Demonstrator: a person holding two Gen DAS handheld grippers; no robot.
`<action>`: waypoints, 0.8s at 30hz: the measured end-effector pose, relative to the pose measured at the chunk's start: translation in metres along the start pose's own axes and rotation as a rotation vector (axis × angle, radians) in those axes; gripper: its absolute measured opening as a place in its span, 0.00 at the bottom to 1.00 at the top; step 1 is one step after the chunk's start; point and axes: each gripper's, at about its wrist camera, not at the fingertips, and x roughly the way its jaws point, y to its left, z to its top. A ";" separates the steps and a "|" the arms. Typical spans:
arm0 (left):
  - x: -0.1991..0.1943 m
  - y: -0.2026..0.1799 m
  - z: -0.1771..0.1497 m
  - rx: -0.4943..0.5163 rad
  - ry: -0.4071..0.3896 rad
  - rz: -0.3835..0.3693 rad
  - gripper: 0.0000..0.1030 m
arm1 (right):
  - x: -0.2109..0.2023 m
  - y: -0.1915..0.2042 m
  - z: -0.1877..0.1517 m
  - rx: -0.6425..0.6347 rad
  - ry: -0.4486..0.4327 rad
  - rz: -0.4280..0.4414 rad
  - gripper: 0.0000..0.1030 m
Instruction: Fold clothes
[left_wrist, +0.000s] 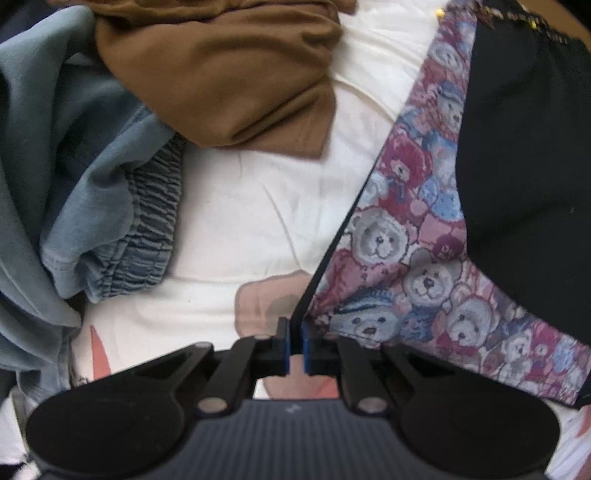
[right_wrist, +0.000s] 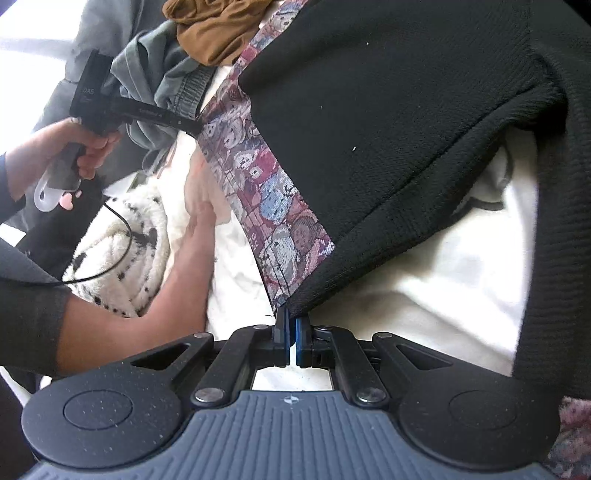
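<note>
A black knit garment (right_wrist: 388, 122) with a teddy-bear print lining (left_wrist: 406, 258) lies over a white sheet (left_wrist: 258, 206). In the left wrist view my left gripper (left_wrist: 294, 338) is shut on the dark edge of the printed lining. In the right wrist view my right gripper (right_wrist: 291, 332) is shut on the garment's lower corner, where black knit and bear print (right_wrist: 273, 206) meet. The left gripper (right_wrist: 192, 125) also shows in the right wrist view, held by a hand (right_wrist: 92, 147) and pinching the lining's far end.
A brown garment (left_wrist: 221, 74) and a grey-blue garment with an elastic waistband (left_wrist: 147, 221) are heaped at the upper left. A white fluffy spotted item (right_wrist: 122, 258) lies beside a bare forearm (right_wrist: 147, 314). A thin black cable (right_wrist: 122, 236) loops over it.
</note>
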 end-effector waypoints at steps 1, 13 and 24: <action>0.004 -0.001 -0.001 0.004 0.004 0.005 0.06 | 0.004 0.000 0.000 -0.004 0.006 -0.009 0.00; -0.040 0.001 0.022 -0.099 -0.112 -0.057 0.26 | -0.047 0.007 0.012 -0.059 -0.033 -0.061 0.23; -0.061 -0.070 0.111 -0.006 -0.289 -0.145 0.36 | -0.167 -0.021 0.025 0.015 -0.244 -0.272 0.24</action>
